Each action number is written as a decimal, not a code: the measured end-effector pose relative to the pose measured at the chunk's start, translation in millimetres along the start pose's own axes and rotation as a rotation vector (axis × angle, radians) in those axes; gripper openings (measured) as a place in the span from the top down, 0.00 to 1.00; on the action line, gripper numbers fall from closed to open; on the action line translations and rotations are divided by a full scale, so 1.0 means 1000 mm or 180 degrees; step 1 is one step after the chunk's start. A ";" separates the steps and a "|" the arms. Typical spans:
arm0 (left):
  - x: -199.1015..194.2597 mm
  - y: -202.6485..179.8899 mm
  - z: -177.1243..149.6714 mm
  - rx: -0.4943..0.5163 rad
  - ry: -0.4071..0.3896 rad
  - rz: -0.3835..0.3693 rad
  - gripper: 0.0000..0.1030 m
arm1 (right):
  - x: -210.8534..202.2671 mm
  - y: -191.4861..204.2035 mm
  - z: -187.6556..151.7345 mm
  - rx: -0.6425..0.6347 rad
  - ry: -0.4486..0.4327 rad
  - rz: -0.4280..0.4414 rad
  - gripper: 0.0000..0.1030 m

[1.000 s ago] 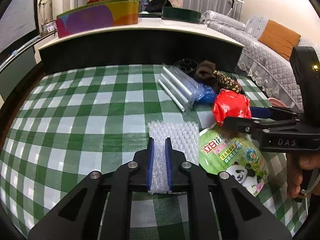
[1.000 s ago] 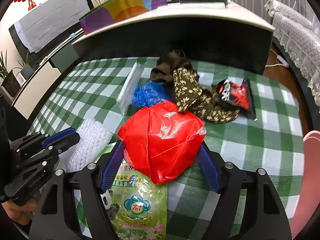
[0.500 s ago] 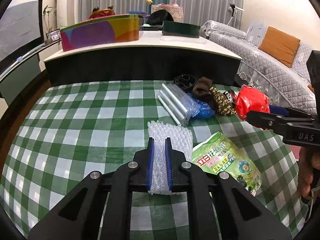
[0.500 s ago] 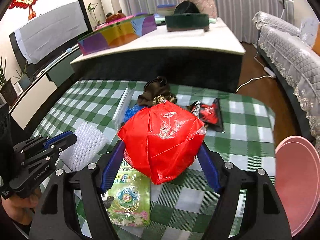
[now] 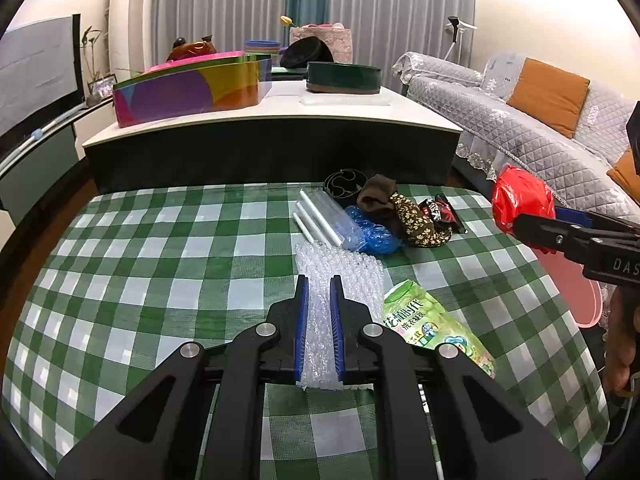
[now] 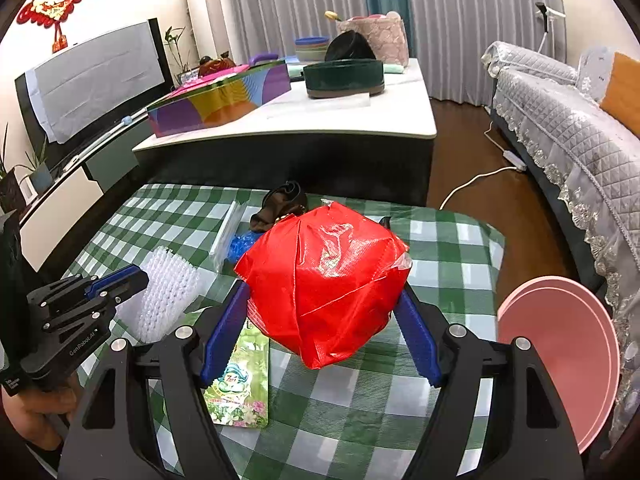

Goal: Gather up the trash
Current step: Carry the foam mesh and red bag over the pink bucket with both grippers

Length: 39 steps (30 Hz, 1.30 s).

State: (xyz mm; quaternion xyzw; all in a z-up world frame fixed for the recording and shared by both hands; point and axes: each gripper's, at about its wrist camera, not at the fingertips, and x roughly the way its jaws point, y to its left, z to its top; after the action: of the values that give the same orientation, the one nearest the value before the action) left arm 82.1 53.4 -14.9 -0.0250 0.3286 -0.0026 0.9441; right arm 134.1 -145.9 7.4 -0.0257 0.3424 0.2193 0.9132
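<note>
Down and to the right of the right tool (image 6: 320, 328), which held a bulging red bag (image 6: 324, 280) between wide-spread jaws, sat a pink bin (image 6: 560, 356) beside the tabletop (image 6: 440, 240), probably the drop point. The left tool (image 5: 319, 328), narrowly closed, pinched a bubble wrap sheet (image 5: 340, 272) lengthwise, farther from the bin. Green checked cloth covered the tabletop; a grey sofa (image 6: 560, 120) stood beyond.

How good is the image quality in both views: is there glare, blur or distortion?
Left wrist view: sharp, but fisheye bends the checked tablecloth and darkens the corners; the bubble wrap looks washed out. Right wrist view: sharp too, with shiny glare on the red bag.
</note>
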 end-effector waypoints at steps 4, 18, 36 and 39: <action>-0.004 0.001 0.002 -0.0025 -0.0037 0.0000 0.89 | -0.007 -0.004 -0.001 -0.0001 -0.0038 -0.0047 0.30; -0.012 -0.015 0.008 0.0012 -0.0123 -0.0070 0.89 | -0.029 -0.027 -0.008 0.0125 -0.0122 -0.0184 0.30; -0.018 -0.041 0.010 0.0112 -0.0194 -0.0152 0.89 | -0.057 -0.052 -0.015 0.0226 -0.0261 -0.0347 0.30; -0.020 -0.045 0.010 0.0135 -0.0203 -0.0164 0.89 | -0.062 -0.055 -0.016 0.0224 -0.0288 -0.0381 0.30</action>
State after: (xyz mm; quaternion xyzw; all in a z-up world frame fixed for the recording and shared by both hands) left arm 73.0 9.7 7.7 -0.0134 0.2975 -0.0331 0.9541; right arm 105.7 -222.9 28.6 -0.0041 0.3061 0.1531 0.9396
